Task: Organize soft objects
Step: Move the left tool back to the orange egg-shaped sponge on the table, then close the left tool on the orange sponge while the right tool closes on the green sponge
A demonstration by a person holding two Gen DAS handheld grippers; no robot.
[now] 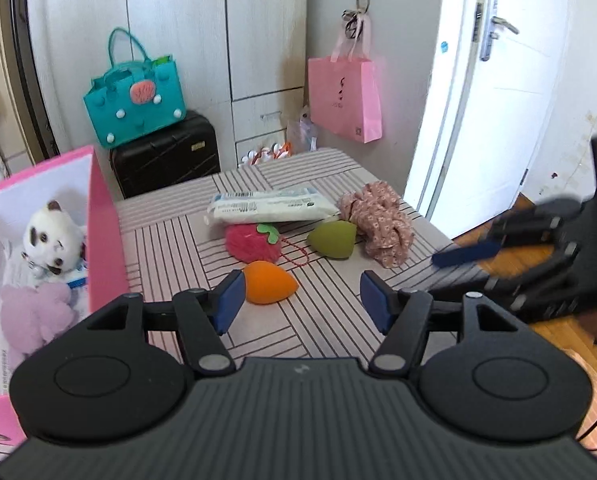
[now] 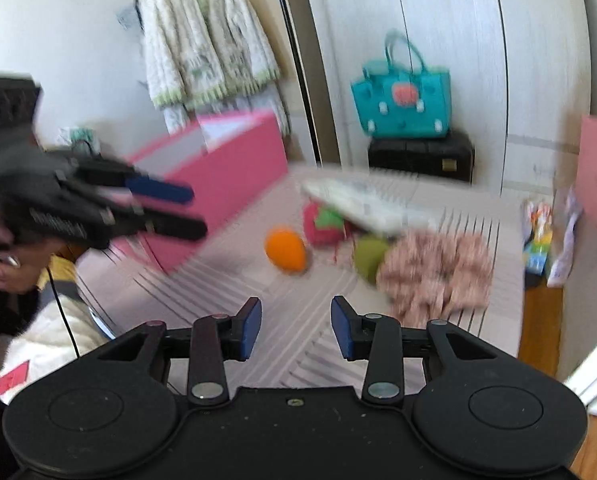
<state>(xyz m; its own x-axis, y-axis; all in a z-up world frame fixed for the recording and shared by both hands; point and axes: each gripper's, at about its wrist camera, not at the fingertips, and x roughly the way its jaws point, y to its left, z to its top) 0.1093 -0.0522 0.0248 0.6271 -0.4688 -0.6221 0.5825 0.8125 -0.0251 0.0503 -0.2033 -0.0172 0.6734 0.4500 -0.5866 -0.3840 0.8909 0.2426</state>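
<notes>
While both hand-held grippers [image 1: 302,300] [image 2: 296,326] hang spread and empty, orange sponge [image 1: 270,282] sits centre-frame, likely next for the pink box [image 1: 102,220].

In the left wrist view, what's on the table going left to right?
Pink box with the plush dog inside, then orange sponge, green sponge, floral cloth, and the right tool coming in at the table's right edge.

Pale wardrobe [image 1: 202,20], white door [image 1: 494,92] ajar, wooden floor [image 1: 538,216], black suitcase [image 1: 166,156], daylight
</notes>
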